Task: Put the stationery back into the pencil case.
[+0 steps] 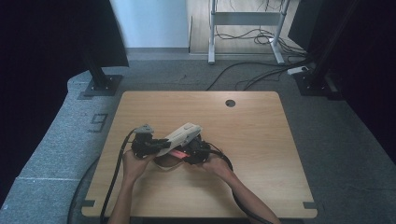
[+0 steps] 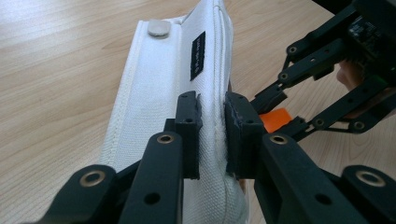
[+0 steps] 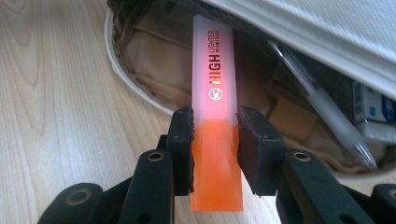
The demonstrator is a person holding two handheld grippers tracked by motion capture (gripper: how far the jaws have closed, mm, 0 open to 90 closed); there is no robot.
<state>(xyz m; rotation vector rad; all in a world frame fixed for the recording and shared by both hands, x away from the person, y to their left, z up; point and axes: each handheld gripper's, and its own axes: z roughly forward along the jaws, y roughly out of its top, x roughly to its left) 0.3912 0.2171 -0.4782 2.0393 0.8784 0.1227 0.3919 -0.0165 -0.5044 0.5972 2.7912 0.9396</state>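
Note:
A white canvas pencil case [image 1: 181,134] lies near the middle of the wooden table [image 1: 261,140], its flap [image 2: 177,79] lifted. My left gripper [image 2: 212,135] is shut on the flap's seam edge and holds it up; in the high view the left gripper [image 1: 150,144] sits at the case's left end. My right gripper [image 3: 215,149] is shut on an orange highlighter [image 3: 215,107] marked "HIGH LIGHTER", whose capped end points into the case's tan interior [image 3: 154,60]. In the high view the highlighter [image 1: 180,153] shows red beside the right gripper [image 1: 195,151]. A clear pen [image 3: 322,112] lies inside the case.
A round cable hole [image 1: 230,103] is at the table's far edge. Black stand bases [image 1: 100,86] and a white desk frame [image 1: 245,28] with cables stand on the floor beyond. Both grippers' cables trail toward the near edge.

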